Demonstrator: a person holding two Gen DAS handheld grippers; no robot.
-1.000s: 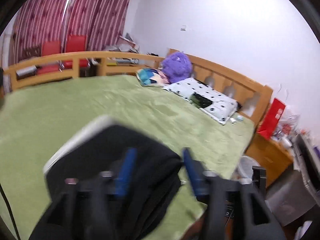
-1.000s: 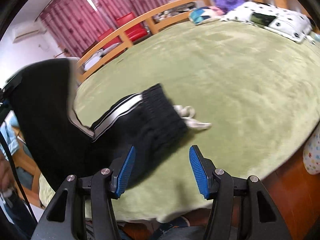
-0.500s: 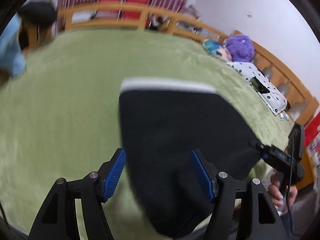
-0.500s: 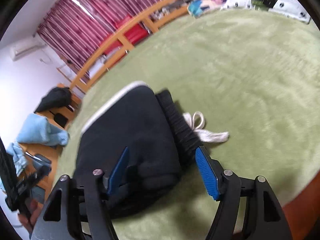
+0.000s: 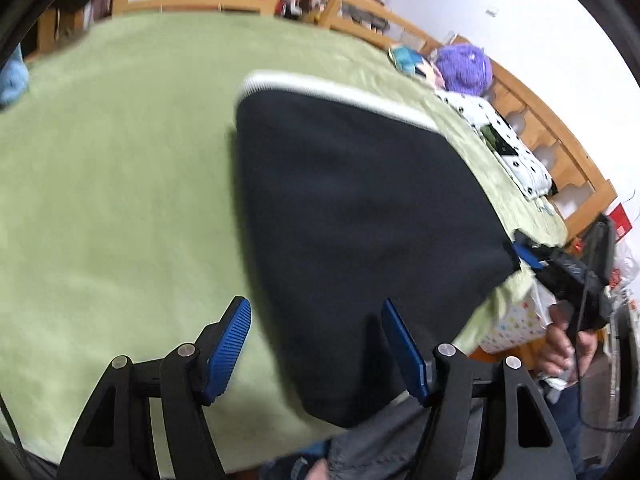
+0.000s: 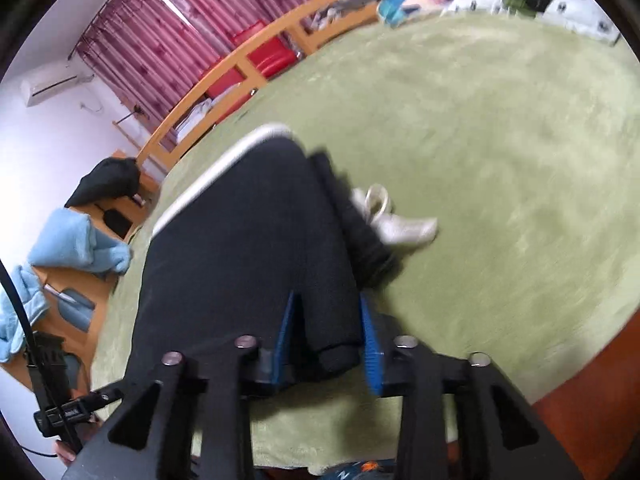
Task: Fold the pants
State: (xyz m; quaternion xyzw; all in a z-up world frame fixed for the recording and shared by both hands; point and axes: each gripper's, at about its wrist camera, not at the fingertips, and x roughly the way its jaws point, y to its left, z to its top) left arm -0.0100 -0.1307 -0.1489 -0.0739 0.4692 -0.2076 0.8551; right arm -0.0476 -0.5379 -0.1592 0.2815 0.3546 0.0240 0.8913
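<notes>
Now folded black pants (image 5: 360, 216) lie flat, right gripper (image 6: 326, 344) jaws clamped on them, left gripper (image 5: 316, 344) jaws apart.

Green blanket (image 5: 120, 200) lies open left of pants (image 5: 352, 216).

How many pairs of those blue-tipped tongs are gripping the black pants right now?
1. The right tongs are pinched on the pants near corner; the left tongs sit open over the near edge.
</notes>
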